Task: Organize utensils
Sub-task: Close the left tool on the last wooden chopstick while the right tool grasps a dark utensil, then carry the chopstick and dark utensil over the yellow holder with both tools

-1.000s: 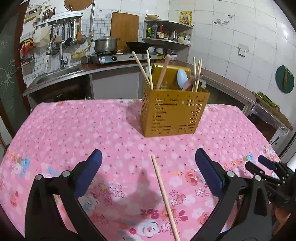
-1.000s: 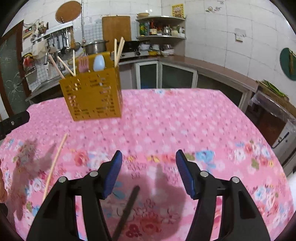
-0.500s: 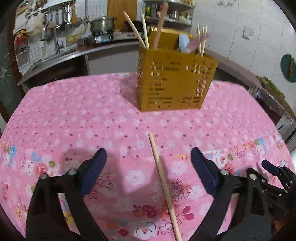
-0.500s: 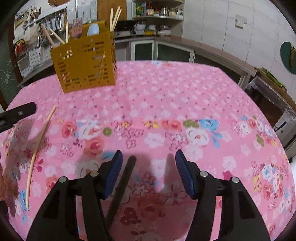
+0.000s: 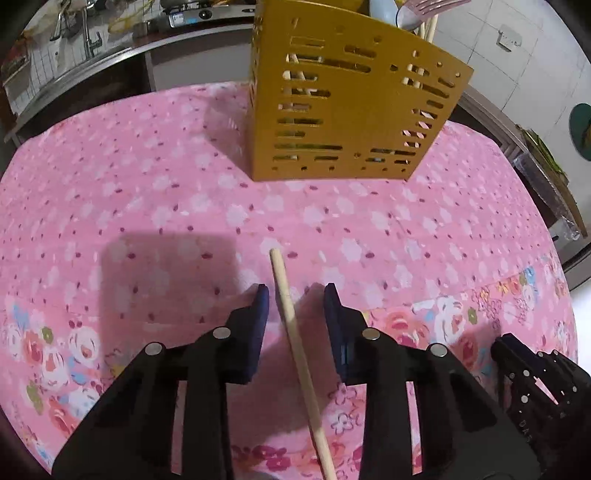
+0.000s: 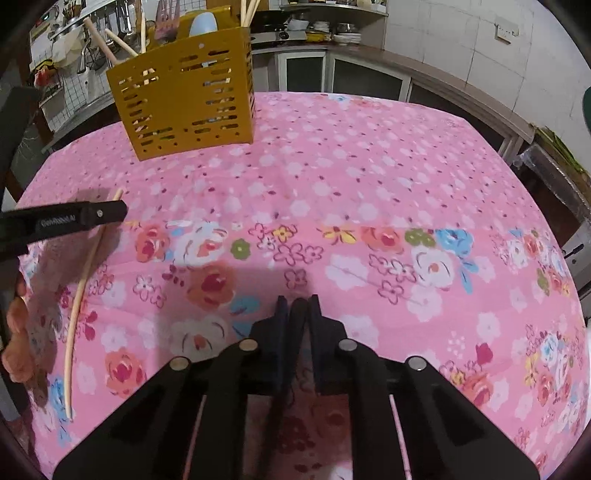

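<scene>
On the pink flowered tablecloth a pale wooden chopstick lay flat, its tip pointing toward the far side of the table, and the left gripper was lowered over it with one blue pad on each side. Its jaws had just been closing and stood narrow, the chopstick between them, yet a strip of cloth showed on either side of the stick, so the pads were not pressing on it. The stick ran a little nearer the left pad than the right one. Beyond its tip, near the far edge of the table, stood the yellow slotted utensil holder, upright, with chopsticks, a pale blue spoon and a pink fork sticking out of its top. In the right wrist view the same holder stood at far left, and the wooden chopstick lay along the left side of the cloth, crossed at its far end by a black finger of the left gripper. The right gripper was low over the near middle of the table, and its jaws had just been closing; they were drawn together on a dark chopstick that stood between the pads and ran back toward the camera. A person's fingers showed at the left edge of that view.
</scene>
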The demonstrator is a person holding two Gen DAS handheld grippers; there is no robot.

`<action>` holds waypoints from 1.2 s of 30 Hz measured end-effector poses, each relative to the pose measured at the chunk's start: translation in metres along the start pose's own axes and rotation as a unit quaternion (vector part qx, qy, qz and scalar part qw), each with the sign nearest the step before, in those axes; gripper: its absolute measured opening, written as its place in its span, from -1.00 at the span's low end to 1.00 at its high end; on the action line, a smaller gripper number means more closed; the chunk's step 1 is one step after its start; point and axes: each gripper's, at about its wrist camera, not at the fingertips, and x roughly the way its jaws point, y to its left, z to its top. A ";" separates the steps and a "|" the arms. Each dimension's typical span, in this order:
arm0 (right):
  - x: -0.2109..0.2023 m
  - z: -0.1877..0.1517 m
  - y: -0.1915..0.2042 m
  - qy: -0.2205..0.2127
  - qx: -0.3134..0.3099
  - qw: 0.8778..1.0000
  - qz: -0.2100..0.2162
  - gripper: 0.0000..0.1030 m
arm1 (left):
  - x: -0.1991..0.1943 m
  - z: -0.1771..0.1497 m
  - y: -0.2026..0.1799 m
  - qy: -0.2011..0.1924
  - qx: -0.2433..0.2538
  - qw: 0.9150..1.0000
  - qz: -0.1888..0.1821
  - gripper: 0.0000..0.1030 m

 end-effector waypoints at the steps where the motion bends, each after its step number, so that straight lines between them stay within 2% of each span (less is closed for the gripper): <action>1: 0.002 0.003 0.000 0.000 0.001 1.000 0.003 -0.81 | 0.001 0.001 -0.001 0.002 0.000 1.000 0.002 -0.47; 3: 0.007 0.010 -0.002 -0.001 0.003 1.000 0.008 -0.81 | 0.003 0.005 -0.001 0.008 -0.003 1.000 0.006 -0.62; 5: 0.010 0.017 -0.004 0.000 0.006 1.000 0.015 -0.81 | 0.005 0.008 0.000 0.013 -0.008 1.000 0.002 -0.87; 9: 0.018 0.027 -0.007 0.003 0.005 1.000 0.025 -0.81 | 0.004 0.007 0.005 0.018 -0.015 1.000 -0.017 -0.88; 16: 0.017 0.032 -0.005 0.015 -0.015 0.999 0.032 -0.79 | -0.003 -0.003 0.005 0.017 0.002 1.000 -0.013 -0.89; 24: 0.017 0.026 -0.008 0.036 -0.006 0.999 0.033 -0.80 | -0.012 -0.010 0.005 0.015 0.012 1.000 -0.014 -0.90; 29: 0.009 0.030 -0.011 0.021 0.005 0.999 0.043 -0.82 | -0.039 -0.012 0.008 -0.019 0.016 0.999 -0.025 -0.91; 36: -0.030 0.039 -0.024 -0.065 0.037 0.994 0.078 -0.82 | -0.088 -0.007 0.007 -0.102 0.016 0.994 -0.033 -0.91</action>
